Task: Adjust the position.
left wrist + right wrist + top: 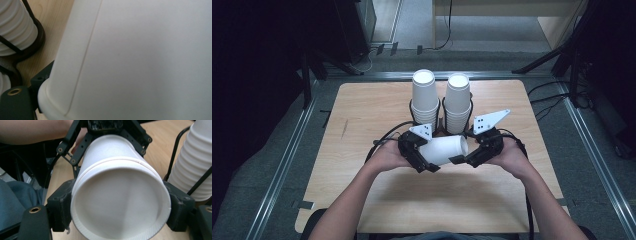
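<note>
Left gripper (422,156) clamps paper cup (444,149) | right gripper (471,157) clamps its base end | cup sideways above tabletop (362,115), near stacks (423,97) | risk: squeezing crushes wall

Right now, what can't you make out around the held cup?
- Left gripper: its jaws in the left gripper view, hidden behind the cup.
- Cup count in the two stacks: rims too small in the high view.
- Cup's mouth end: hidden by the left gripper in the high view.

Black left gripper (424,159), right gripper (466,159) — grey plates, trailing cables
</note>
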`<action>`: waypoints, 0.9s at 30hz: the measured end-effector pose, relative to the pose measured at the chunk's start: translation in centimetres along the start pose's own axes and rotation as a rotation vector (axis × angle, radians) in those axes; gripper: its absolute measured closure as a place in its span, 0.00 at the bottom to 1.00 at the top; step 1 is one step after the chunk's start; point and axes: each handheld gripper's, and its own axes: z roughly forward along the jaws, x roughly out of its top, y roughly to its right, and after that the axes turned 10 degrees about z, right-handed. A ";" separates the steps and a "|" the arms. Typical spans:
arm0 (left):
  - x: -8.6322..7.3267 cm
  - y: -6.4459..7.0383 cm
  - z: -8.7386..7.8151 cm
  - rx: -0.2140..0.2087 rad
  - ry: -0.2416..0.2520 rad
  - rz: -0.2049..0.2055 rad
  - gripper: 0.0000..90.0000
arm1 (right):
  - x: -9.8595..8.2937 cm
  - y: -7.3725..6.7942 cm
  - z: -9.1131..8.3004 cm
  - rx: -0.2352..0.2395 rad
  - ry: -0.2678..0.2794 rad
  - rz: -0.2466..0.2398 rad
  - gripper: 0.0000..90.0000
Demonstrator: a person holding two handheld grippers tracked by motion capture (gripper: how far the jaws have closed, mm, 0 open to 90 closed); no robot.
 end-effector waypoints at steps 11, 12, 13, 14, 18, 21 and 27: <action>-0.4 -0.3 -2.2 -0.011 -0.015 -0.052 0.11 | -0.5 0.1 1.2 -0.076 -0.117 0.016 0.16; -0.4 -0.4 -2.4 -0.016 -0.024 -0.060 0.11 | -0.5 0.1 1.2 -0.076 -0.117 0.016 0.16; -0.3 -0.4 -2.6 0.004 -0.055 -0.055 0.11 | -0.6 0.3 1.4 -0.087 -0.137 0.016 0.16; -0.3 -0.4 -2.6 0.004 -0.055 -0.055 0.11 | -0.6 0.3 1.4 -0.087 -0.137 0.016 0.16; 0.2 -0.7 -2.9 0.025 -0.113 -0.052 0.11 | -1.1 0.6 1.8 -0.109 -0.171 0.013 0.16; 0.7 -1.0 -2.7 0.035 -0.157 -0.049 0.11 | -1.2 0.6 1.9 -0.118 -0.174 0.014 0.16; 1.3 -1.1 -1.9 0.021 -0.256 -0.023 0.11 | -1.2 0.9 1.9 -0.128 -0.169 0.019 0.16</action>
